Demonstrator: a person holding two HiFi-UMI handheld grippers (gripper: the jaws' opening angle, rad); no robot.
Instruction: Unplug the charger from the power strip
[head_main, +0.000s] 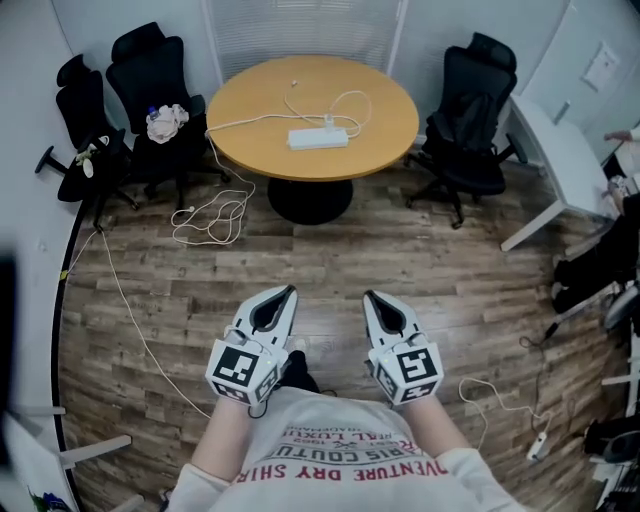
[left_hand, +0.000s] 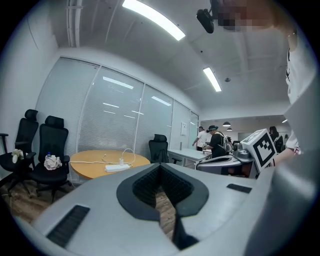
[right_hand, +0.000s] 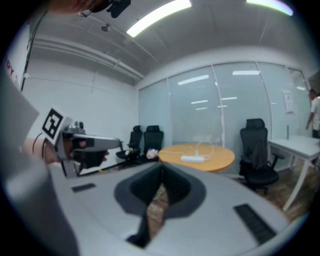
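I held my left gripper (head_main: 283, 294) and right gripper (head_main: 372, 297) side by side above the floor, each with its jaws together on nothing. The power strip (head_main: 318, 138) lay on the round table (head_main: 385, 110) at twelve o'clock, well apart from both, with the charger (head_main: 328, 121) plugged into its far side.

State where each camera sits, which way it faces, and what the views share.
Head view: on the person's head, facing steeply down; shows both forearms, left gripper, right gripper.
Left gripper view: on that gripper, along its shut jaws toward the round table.
Right gripper view: same, from the right gripper.
All share the power strip.
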